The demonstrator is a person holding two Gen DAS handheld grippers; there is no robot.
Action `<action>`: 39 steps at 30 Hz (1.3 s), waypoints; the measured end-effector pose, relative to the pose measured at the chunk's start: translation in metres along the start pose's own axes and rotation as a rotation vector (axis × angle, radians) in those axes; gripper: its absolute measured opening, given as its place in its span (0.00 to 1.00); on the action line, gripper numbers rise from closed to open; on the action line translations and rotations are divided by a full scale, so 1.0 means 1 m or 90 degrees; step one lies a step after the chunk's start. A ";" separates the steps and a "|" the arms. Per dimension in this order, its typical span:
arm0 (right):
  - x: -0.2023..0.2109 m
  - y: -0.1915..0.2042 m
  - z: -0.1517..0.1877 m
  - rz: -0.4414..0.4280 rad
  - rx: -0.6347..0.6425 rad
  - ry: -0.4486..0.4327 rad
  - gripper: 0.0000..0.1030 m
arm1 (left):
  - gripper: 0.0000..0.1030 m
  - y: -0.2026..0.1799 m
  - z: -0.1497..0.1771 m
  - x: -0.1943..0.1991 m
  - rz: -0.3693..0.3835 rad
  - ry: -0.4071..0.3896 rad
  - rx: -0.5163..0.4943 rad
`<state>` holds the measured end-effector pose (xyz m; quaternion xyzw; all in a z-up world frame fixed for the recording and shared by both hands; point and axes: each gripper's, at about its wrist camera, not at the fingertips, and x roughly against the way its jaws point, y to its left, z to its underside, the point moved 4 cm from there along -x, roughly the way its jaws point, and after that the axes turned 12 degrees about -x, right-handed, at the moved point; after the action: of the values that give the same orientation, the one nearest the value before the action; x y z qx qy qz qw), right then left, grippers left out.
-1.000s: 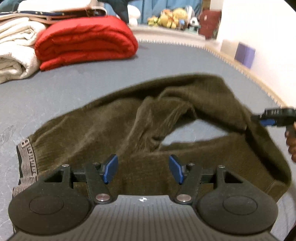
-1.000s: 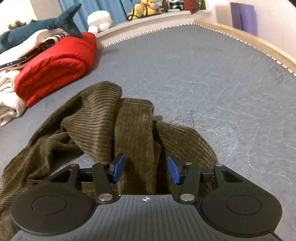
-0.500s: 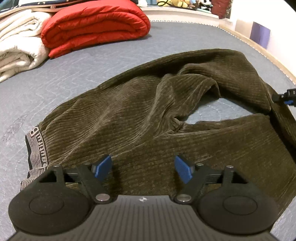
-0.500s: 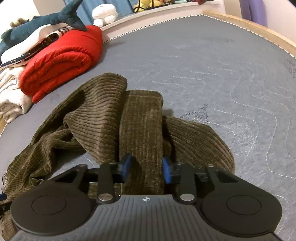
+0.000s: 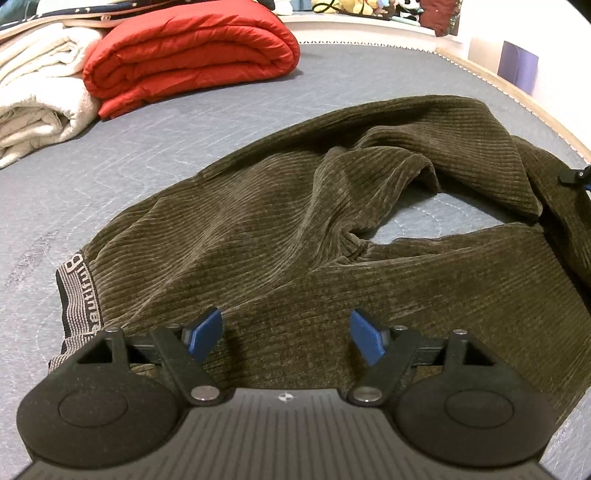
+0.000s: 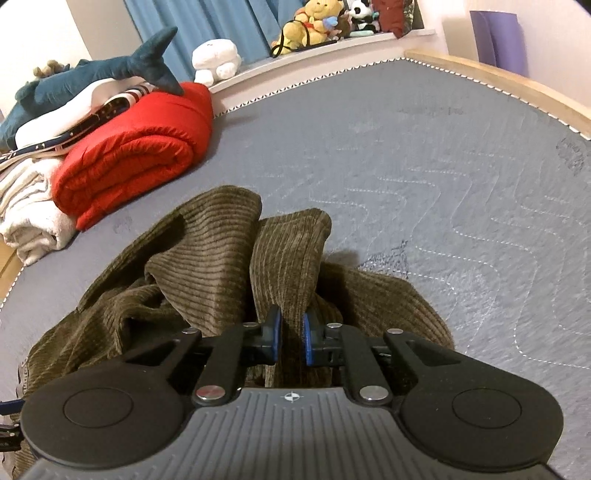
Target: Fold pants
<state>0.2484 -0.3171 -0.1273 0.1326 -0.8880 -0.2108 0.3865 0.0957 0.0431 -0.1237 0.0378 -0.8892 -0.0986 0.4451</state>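
Olive-brown corduroy pants (image 5: 280, 221) lie rumpled on a grey quilted bed, with the patterned waistband (image 5: 79, 291) at the left. My left gripper (image 5: 286, 332) is open, hovering just above the near pant leg by the waist, holding nothing. In the right wrist view the pants (image 6: 207, 251) are bunched up, and my right gripper (image 6: 291, 338) is shut on a fold of the leg fabric. The right gripper's tip also shows at the far right edge of the left wrist view (image 5: 576, 175).
A folded red quilt (image 5: 192, 51) and cream blankets (image 5: 33, 99) lie at the back left. A plush shark (image 6: 92, 77) and other soft toys (image 6: 317, 26) sit behind. The wooden bed edge (image 6: 517, 88) runs along the right.
My right gripper's jaws have closed on the pant leg fold. My left gripper has opened wider and dropped lower over the pants, which have settled flatter.
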 end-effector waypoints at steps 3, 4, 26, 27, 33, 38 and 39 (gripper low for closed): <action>0.008 -0.001 -0.001 0.000 0.002 -0.006 0.12 | 0.80 -0.001 0.000 0.000 -0.002 0.001 -0.002; 0.010 -0.001 -0.002 0.001 0.002 -0.010 0.12 | 0.81 -0.001 0.000 0.000 -0.002 0.002 -0.004; 0.038 -0.034 0.009 0.025 0.004 -0.009 0.42 | 0.81 -0.008 0.004 0.000 -0.014 0.012 -0.016; 0.035 -0.032 0.009 0.023 0.006 -0.004 0.51 | 0.81 -0.007 0.004 -0.001 -0.016 0.014 -0.015; 0.004 -0.017 0.015 0.019 0.021 0.032 0.71 | 0.81 0.000 0.007 -0.009 -0.022 0.025 -0.008; -0.015 -0.007 0.019 0.020 0.035 0.050 0.71 | 0.81 0.004 0.007 -0.012 -0.023 0.029 -0.001; -0.018 -0.004 0.020 0.019 0.040 0.052 0.69 | 0.81 0.004 0.006 -0.012 -0.023 0.029 0.000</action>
<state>0.2462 -0.3082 -0.1528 0.1396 -0.8796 -0.1714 0.4211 0.0983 0.0499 -0.1362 0.0557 -0.8780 -0.1059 0.4635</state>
